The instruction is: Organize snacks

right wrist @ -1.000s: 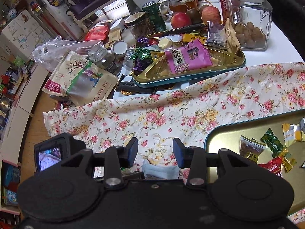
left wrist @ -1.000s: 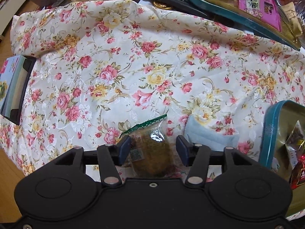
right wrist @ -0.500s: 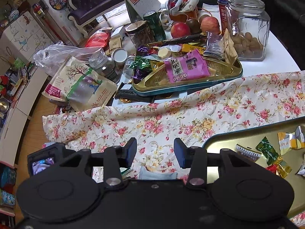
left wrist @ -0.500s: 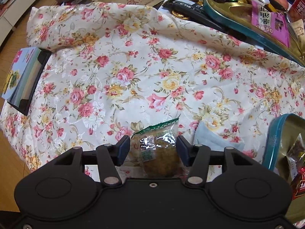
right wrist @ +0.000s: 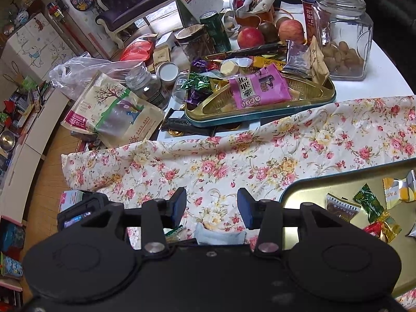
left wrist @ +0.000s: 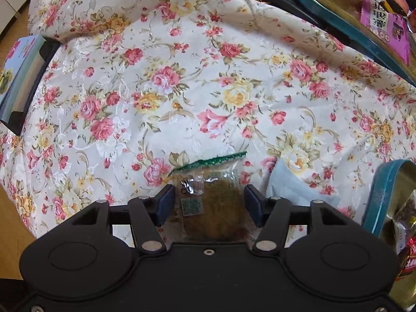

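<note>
A clear snack packet with a green top edge and a brown cake inside (left wrist: 213,197) lies on the floral cloth (left wrist: 182,91). My left gripper (left wrist: 208,202) is open with a finger on each side of the packet, not clamped on it. My right gripper (right wrist: 212,205) is open and empty above the cloth (right wrist: 234,161); the packet's green edge (right wrist: 173,234) shows just under it. A gold tray with a teal rim (right wrist: 312,192) at the right holds several wrapped candies (right wrist: 369,205); its rim also shows in the left wrist view (left wrist: 379,195).
A second teal-rimmed gold tray (right wrist: 260,114) with a pink packet (right wrist: 260,88) stands behind the cloth. A glass jar (right wrist: 340,33), apples (right wrist: 251,36), a can, bags and boxes crowd the far table. A pale blue pouch (left wrist: 293,189) lies beside the packet. A box (left wrist: 18,78) sits at the left edge.
My left gripper has slid forward along the packet, which keeps between the open fingers. My right gripper has lifted and drawn back a little, still open.
</note>
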A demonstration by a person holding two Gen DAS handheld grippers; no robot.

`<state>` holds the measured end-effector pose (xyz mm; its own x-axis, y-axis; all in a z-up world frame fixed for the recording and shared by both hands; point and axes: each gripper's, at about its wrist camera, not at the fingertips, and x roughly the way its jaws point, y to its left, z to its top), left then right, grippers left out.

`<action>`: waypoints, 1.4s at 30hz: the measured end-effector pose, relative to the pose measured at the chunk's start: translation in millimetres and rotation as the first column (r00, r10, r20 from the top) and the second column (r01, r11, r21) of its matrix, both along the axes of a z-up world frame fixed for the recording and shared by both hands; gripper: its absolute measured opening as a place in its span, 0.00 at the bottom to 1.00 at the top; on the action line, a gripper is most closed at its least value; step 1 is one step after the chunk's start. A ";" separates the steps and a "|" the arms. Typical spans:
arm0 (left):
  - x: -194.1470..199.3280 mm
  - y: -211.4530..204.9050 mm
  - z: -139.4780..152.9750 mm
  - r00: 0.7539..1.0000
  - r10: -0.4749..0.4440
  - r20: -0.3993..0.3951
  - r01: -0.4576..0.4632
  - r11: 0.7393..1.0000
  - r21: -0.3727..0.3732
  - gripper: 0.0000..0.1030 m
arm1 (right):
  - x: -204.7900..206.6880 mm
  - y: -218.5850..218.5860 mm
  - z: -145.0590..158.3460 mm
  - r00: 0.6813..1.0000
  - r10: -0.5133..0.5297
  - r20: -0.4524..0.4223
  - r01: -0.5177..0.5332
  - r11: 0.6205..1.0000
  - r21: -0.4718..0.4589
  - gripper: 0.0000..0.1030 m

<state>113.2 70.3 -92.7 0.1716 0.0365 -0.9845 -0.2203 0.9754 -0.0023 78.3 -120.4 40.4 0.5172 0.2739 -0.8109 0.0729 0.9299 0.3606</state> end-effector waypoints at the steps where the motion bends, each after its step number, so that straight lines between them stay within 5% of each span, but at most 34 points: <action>1: -0.4 -0.4 -0.3 1.000 -0.001 0.004 0.001 1.000 0.000 0.62 | 0.0 -0.2 0.5 1.000 0.000 0.002 0.000 1.000 0.002 0.45; 6: 4.2 -2.4 -3.6 1.000 -0.018 0.007 0.018 1.000 0.002 0.65 | -0.8 -1.0 1.0 1.000 -0.004 0.007 0.004 1.000 0.003 0.46; 12: 7.3 2.1 -1.1 0.998 -0.059 -0.008 0.059 0.998 -0.037 0.54 | -2.6 1.7 1.1 0.999 -0.015 0.037 0.015 1.000 -0.009 0.47; 19: 12.5 34.4 11.3 0.999 -0.043 -0.015 0.042 0.999 -0.029 0.54 | -3.5 19.3 -9.6 0.994 0.065 0.092 -0.056 0.993 -0.100 0.48; 25: 18.2 56.7 15.2 0.997 -0.066 -0.028 0.067 0.998 0.016 0.54 | 3.9 46.5 -49.4 0.978 0.206 -0.011 -0.205 0.964 -0.172 0.50; 32: 9.9 64.0 6.7 0.995 -0.068 -0.078 0.068 0.998 -0.008 0.54 | 3.4 79.0 -97.3 0.911 0.389 -0.139 -0.411 0.884 -0.220 0.50; 37: 9.5 68.1 -4.8 0.992 -0.076 -0.099 0.078 0.997 0.011 0.54 | 1.3 92.2 -116.6 0.881 0.447 -0.152 -0.472 0.825 -0.309 0.50; 42: 7.3 68.6 -8.8 0.992 -0.087 -0.096 0.087 0.996 -0.003 0.55 | 9.3 96.9 -129.5 0.878 0.451 -0.159 -0.478 0.828 -0.294 0.48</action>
